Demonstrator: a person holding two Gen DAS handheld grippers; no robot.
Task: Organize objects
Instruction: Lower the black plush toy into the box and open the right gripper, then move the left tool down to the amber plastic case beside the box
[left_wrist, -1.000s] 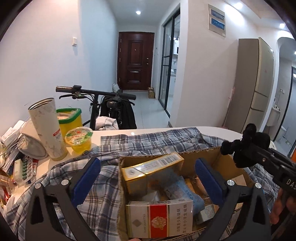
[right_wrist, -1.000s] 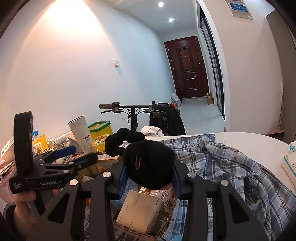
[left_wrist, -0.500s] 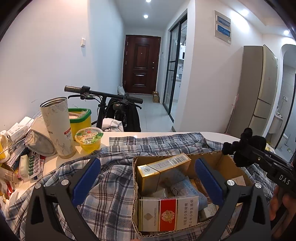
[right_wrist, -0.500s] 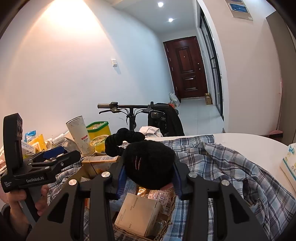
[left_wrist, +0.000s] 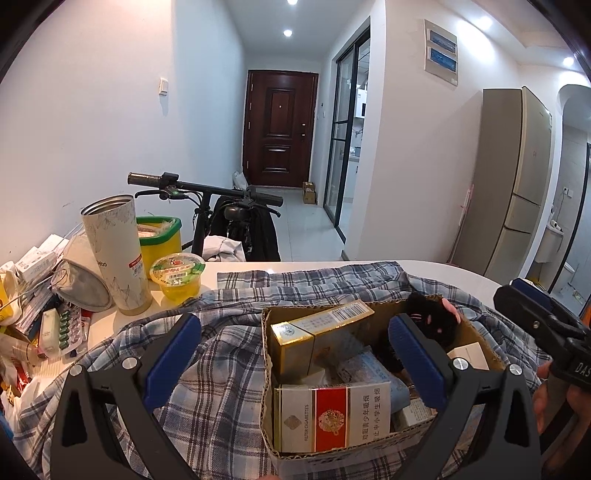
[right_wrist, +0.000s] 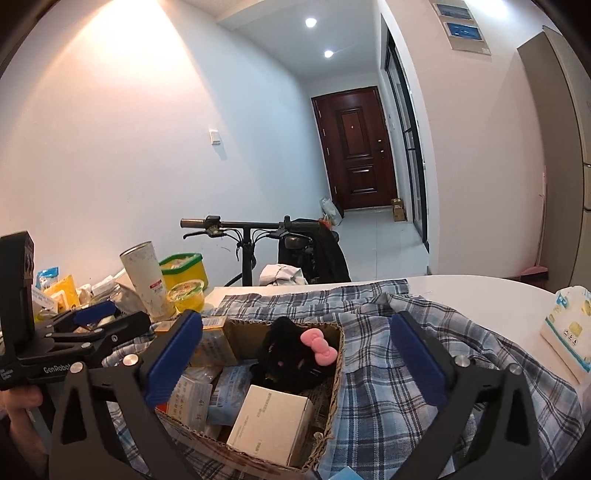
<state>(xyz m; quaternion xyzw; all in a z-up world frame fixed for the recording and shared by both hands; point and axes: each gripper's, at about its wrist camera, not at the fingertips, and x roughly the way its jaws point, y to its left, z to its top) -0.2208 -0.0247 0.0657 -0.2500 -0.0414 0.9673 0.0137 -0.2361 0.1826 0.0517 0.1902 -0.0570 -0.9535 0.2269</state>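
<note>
I see my right gripper (right_wrist: 295, 350) with its jaws spread wide and nothing between them. Just ahead of them, the black plush toy (right_wrist: 291, 354) with a pink bow lies inside the cardboard box (right_wrist: 334, 384), resting against its far wall above a white carton (right_wrist: 269, 424). My left gripper (left_wrist: 295, 354) is likewise wide apart and empty; the box sits between and beyond its fingers, a red-and-white cigarette pack (left_wrist: 332, 417) standing at the near wall and a gold pack (left_wrist: 317, 332) behind it. The box rests on a plaid shirt (left_wrist: 221, 354). Left of the jaws stand a tall tumbler (left_wrist: 114, 251) and a jelly cup (left_wrist: 178, 277).
</note>
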